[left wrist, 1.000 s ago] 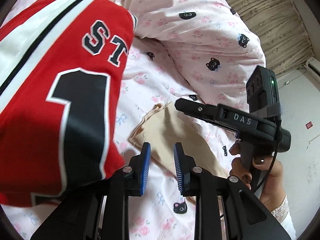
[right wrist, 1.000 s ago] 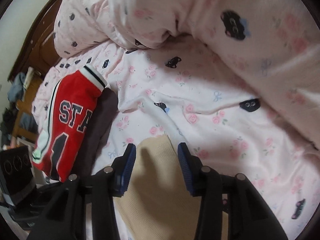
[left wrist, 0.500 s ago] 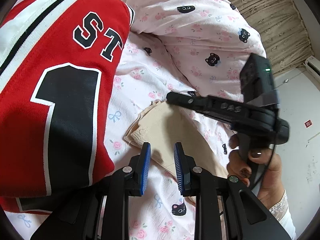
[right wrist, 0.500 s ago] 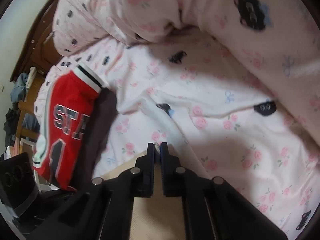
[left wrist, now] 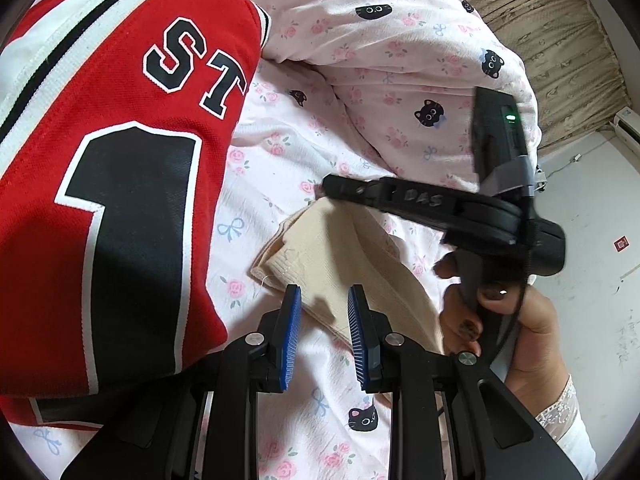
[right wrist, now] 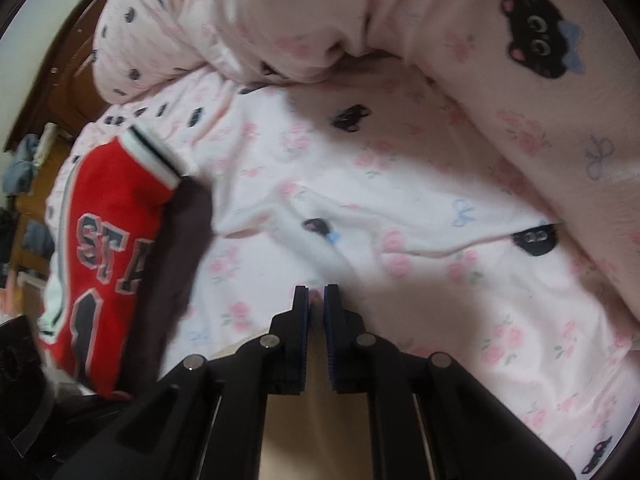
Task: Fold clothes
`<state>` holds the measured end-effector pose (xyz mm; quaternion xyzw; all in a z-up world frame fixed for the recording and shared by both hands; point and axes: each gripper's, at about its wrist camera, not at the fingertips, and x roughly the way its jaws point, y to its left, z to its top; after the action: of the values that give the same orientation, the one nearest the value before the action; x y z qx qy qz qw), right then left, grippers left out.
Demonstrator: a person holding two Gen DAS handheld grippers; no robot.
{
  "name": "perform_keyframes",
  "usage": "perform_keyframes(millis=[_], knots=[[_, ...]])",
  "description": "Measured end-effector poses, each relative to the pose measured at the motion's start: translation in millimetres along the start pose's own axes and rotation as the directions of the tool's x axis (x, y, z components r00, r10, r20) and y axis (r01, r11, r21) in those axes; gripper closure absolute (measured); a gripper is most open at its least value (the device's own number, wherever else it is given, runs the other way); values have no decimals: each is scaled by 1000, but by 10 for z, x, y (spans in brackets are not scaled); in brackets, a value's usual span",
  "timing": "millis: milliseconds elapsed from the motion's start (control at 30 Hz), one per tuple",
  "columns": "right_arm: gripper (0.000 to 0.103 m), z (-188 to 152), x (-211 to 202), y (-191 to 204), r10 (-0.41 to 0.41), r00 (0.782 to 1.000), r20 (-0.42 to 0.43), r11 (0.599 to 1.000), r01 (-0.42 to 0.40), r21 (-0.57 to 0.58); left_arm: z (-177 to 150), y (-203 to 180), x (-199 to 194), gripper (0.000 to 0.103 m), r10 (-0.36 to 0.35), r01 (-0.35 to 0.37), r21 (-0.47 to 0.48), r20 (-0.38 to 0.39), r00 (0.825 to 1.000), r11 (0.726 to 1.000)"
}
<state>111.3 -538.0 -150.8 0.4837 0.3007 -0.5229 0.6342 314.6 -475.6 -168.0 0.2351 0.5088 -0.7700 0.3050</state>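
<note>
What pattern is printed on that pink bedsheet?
The pale pink cotton bedsheet carries small pink roses, blue bows and black cat faces, clearest in the left wrist view.

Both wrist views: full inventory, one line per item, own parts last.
red jersey: 1, red with white and black trim, black "ST" and "1"; on the bed, left of the beige cloth.
dark garment: 1, dark brown; under the jersey's edge.
beige cloth: 1, beige; on the sheet, one corner raised at the right claw.
sheet: 1, pink with roses, bows and black cats; under the clothes.
duvet: 1, same print; bunched behind.
curtain: 1, tan; top right of the left wrist view.
left claw: 1, black with blue pads; open over the cloth's near edge.
right claw: 1, black; cloth corner between its jaws, which are opening.
hand: 1; on the right claw's handle, white lace sleeve.
</note>
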Motion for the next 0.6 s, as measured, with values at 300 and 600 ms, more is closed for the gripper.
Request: perform_keyframes(millis=[300,600], knots=[[46,-347,-1169,-147,-22,980,196,998,32,-48,-30,-95,-75,82,-19,18,25,40,999,1000],[42,-1511,-2291,-859,-121,954,273,990,97,100,-73,-418,77,82,-74,72,90,21,997,993]])
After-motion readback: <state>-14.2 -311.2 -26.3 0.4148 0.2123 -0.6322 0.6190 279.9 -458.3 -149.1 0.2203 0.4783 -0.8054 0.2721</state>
